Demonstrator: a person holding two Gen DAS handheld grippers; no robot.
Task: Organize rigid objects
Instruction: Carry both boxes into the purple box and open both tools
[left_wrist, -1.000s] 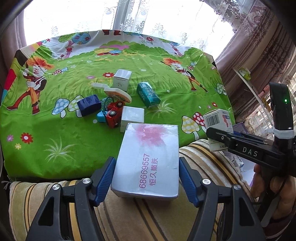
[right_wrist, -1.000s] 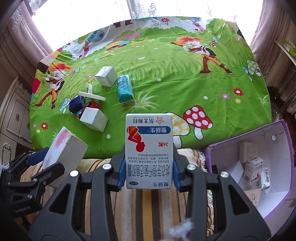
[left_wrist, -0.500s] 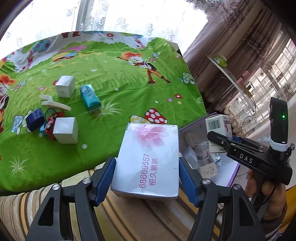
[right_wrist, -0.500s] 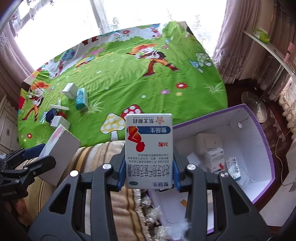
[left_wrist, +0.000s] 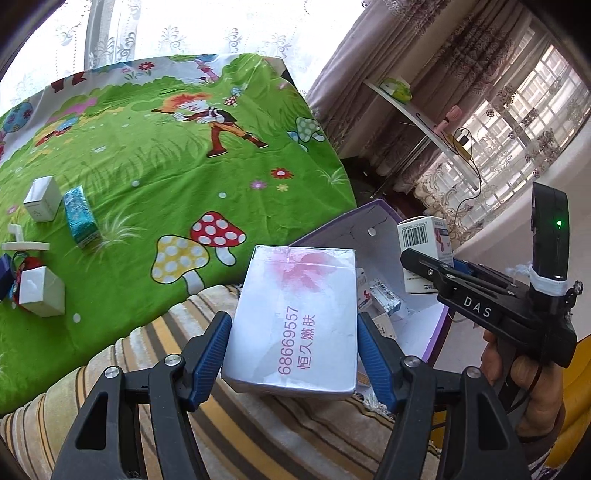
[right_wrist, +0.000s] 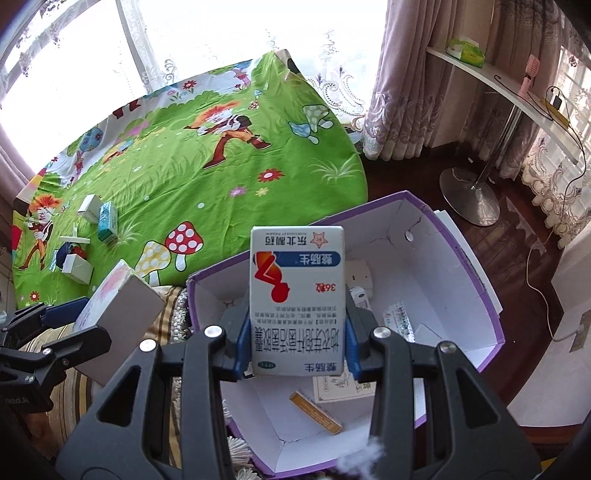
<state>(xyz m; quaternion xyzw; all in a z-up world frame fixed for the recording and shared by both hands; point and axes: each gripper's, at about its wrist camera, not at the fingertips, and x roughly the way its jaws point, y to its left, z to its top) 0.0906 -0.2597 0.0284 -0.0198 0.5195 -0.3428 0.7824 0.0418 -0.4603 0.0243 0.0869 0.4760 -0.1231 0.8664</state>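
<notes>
1. The right gripper (right_wrist: 297, 338) has its jaws clamped on the sides of an upright white medicine carton (right_wrist: 297, 295). A second ago that carton hung in front of the striped cushion with the purple box off to one side; now it hangs over the purple box's (right_wrist: 476, 258) open inside, above the small packs already lying there.
2. The left gripper (left_wrist: 293, 354) has its jaws closed on the silver box with pink print (left_wrist: 295, 321). It too has swung from the green play mat toward the purple box, and now sits over the striped cushion (left_wrist: 155, 354) just short of the box's near wall, partly overlapping its rim in the left wrist view.
3. My reading: both carries are nearly done. The right carton looks ready for release; the silver box needs a little more travel over the rim.
4. Farther from the purple box, on the green play mat (left_wrist: 166, 166), a teal carton (left_wrist: 79, 216), two white boxes (left_wrist: 40, 291) and a toy cluster remain to be collected.
</notes>
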